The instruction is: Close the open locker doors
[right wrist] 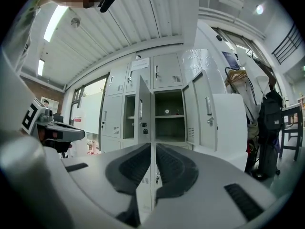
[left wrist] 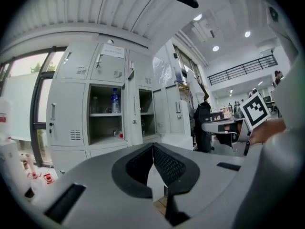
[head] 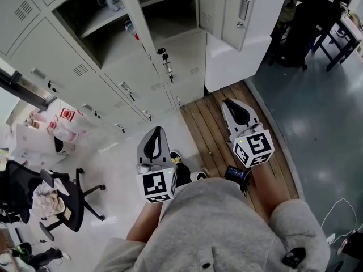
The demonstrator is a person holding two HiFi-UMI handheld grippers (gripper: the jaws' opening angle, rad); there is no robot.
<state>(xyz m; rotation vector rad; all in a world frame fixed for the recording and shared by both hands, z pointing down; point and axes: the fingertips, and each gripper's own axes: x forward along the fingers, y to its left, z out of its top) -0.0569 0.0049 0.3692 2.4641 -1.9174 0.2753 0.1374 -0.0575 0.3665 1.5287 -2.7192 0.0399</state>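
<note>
Two locker doors stand open on the far bank: the left door (head: pixel 138 16), edge-on beside its compartment, and the right door (head: pixel 240 10), swung wide. Both grippers hang near the person, well apart from the doors. The left gripper (head: pixel 155 134) has its jaws meeting at the tips with nothing held. The right gripper (head: pixel 231 106) shows only a thin slit, also empty. Likely troubles: the small bottle (head: pixel 130 28) lying near the shelf's front could block the left door. A hard shove could make either door bounce back, and a narrow tip may skid off smooth metal.
</note>
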